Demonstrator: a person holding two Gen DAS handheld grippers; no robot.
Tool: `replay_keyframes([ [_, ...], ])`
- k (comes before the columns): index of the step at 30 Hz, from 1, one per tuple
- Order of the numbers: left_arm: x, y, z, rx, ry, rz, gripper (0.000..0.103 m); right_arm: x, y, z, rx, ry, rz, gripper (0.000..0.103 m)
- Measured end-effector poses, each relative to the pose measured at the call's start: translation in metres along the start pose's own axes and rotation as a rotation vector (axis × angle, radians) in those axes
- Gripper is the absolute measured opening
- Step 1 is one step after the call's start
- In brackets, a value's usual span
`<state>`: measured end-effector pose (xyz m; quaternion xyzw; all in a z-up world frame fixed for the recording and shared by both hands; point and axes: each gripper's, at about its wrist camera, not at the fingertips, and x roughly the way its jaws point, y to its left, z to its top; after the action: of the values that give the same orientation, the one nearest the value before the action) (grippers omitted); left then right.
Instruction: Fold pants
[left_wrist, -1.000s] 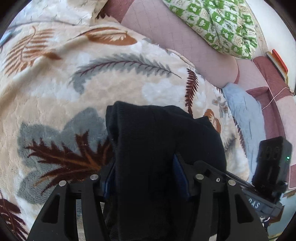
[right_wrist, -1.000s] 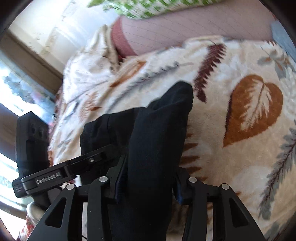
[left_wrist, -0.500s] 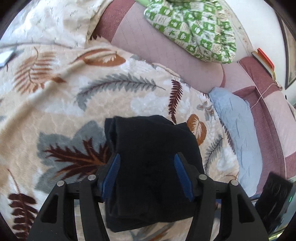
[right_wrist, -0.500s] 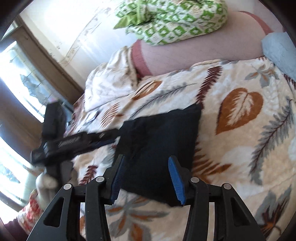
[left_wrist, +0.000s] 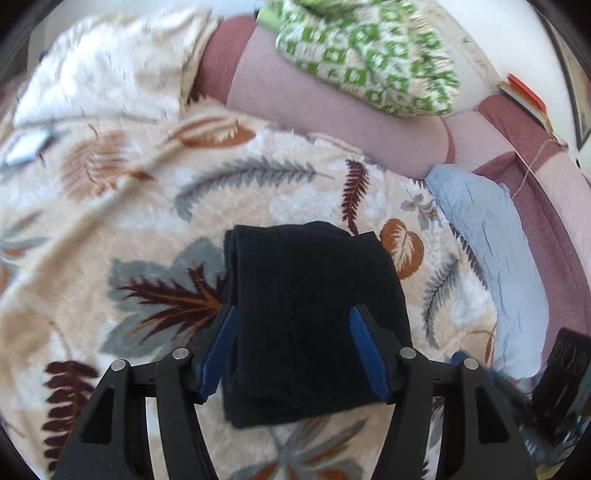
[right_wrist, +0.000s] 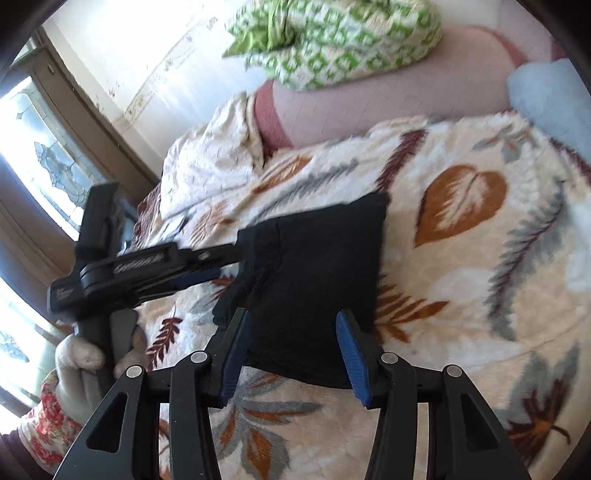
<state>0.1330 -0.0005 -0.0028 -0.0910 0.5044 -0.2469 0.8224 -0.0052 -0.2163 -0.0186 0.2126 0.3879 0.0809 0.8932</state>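
A plush cream blanket (left_wrist: 110, 206) printed with grey, rust and maroon leaves and ferns covers a bed or sofa seat. Behind it runs a quilted mauve-pink backrest (left_wrist: 325, 110) with darker maroon bands. A green-and-white patterned cushion (left_wrist: 373, 55) sits on top of the backrest. A pale blue pillow (left_wrist: 491, 258) lies at the blanket's right edge, against the pink upholstery. A crumpled cream cloth (right_wrist: 210, 155) is bunched at the blanket's far left corner. A white wall (right_wrist: 155, 48) rises behind, scuffed in places. A dark wooden window frame (right_wrist: 74, 107) holds bright glass (right_wrist: 44, 155), and daylight floods the room.
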Motion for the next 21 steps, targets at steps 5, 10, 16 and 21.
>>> replay_keyframes([
  [5,-0.05,-0.026,-0.049,0.075,-0.16,0.131,0.074,-0.036,-0.012,-0.031,-0.009,-0.16,-0.227,0.064],
  [10,-0.064,-0.058,-0.099,0.113,-0.259,0.309,0.078,-0.047,-0.02,-0.05,0.041,-0.232,-0.3,0.067],
  [16,-0.07,-0.085,-0.135,0.234,-0.343,0.498,0.088,-0.064,-0.028,-0.055,0.018,-0.294,-0.41,0.07],
  [21,-0.065,-0.09,-0.134,0.231,-0.287,0.474,0.088,-0.072,-0.008,-0.057,-0.091,-0.347,-0.498,0.074],
])
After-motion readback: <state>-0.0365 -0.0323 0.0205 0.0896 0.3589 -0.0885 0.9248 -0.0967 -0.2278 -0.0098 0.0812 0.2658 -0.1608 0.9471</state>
